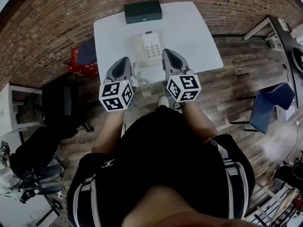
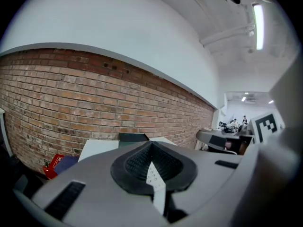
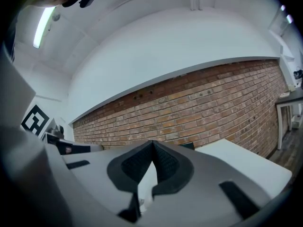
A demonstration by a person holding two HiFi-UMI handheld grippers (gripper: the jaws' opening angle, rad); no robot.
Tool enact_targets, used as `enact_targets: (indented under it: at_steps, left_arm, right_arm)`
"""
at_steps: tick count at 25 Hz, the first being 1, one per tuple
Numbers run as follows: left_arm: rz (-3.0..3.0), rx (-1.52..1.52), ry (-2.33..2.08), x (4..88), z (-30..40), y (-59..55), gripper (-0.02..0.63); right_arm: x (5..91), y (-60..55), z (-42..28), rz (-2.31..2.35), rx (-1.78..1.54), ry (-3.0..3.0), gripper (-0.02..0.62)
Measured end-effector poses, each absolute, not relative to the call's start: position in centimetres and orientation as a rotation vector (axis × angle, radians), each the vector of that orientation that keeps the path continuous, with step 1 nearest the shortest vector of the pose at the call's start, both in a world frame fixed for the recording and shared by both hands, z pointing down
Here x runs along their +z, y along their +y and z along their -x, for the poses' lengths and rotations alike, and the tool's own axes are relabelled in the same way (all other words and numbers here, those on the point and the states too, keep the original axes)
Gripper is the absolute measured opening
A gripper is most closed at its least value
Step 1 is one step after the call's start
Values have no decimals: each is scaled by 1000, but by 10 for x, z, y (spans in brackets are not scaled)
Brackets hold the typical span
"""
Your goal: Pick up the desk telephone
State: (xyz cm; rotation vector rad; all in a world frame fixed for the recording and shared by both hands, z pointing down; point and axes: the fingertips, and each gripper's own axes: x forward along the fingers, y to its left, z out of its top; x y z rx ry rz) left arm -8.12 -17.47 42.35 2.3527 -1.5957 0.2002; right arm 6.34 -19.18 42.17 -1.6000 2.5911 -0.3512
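A white table (image 1: 196,37) carries a white desk telephone (image 1: 150,48) near its centre, with a dark box (image 1: 143,11) at twelve o'clock from it.

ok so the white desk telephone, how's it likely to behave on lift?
The white plastic desk telephone looks rigid and probably light. Its handset seems only cradled, so it may slip off if tilted. The white coiled cord lies loose at the white table's near edge and could snag.

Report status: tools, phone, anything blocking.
Left tool and right tool shut, empty. Desk telephone flat on white table, between them, not gripped. Dark box behind it, clear of the approach.
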Motion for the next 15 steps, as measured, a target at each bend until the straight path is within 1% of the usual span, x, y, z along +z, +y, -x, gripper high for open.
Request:
enact_targets:
  at_steps: [8, 15]
  left_arm:
    - [-2229, 251, -1629, 444, 62, -237, 0]
    - [-2137, 298, -1648, 466, 71, -267, 0]
  right_arm:
    - [443, -260, -82, 1546, -449, 2699, -2]
    - [468, -298, -84, 1514, -555, 2768, -2]
